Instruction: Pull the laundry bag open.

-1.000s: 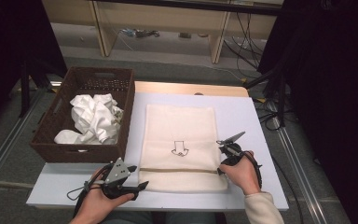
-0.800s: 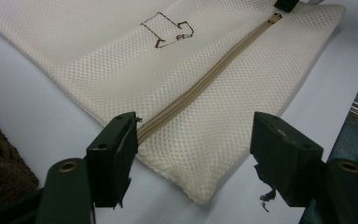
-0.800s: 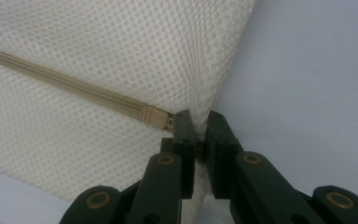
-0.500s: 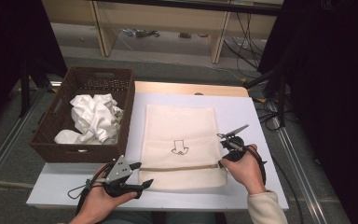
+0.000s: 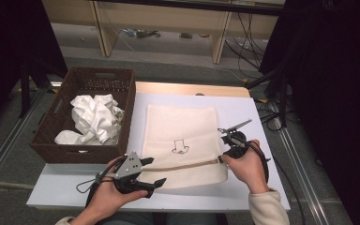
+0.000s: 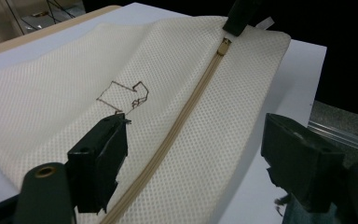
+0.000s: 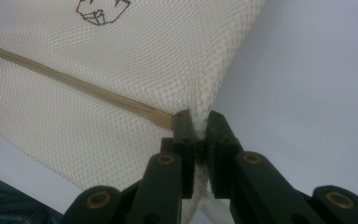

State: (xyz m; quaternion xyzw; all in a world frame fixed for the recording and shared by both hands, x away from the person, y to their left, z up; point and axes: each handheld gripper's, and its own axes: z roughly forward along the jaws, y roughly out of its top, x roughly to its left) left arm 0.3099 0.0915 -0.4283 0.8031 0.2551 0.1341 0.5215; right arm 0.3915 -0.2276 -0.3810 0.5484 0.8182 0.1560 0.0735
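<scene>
Right gripper [image 7: 198,126] fingers pinched on bag [image 5: 183,126] edge at zipper [image 6: 186,112] end, left gripper [image 6: 193,158] fingers just opened wide, empty above bag, tabletop [image 5: 258,117].

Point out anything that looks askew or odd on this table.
Little stands out. The mesh bag lies flat, except its right edge, puckered and lifted where the right gripper pinches it beside the zipper. The white cloth in the basket is crumpled, not folded.

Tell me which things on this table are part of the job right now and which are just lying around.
In the job: mesh bag; its zipper; right gripper, pinching the bag's edge; left gripper, open over the bag.

Lying about: basket; crumpled white cloth inside it.
</scene>
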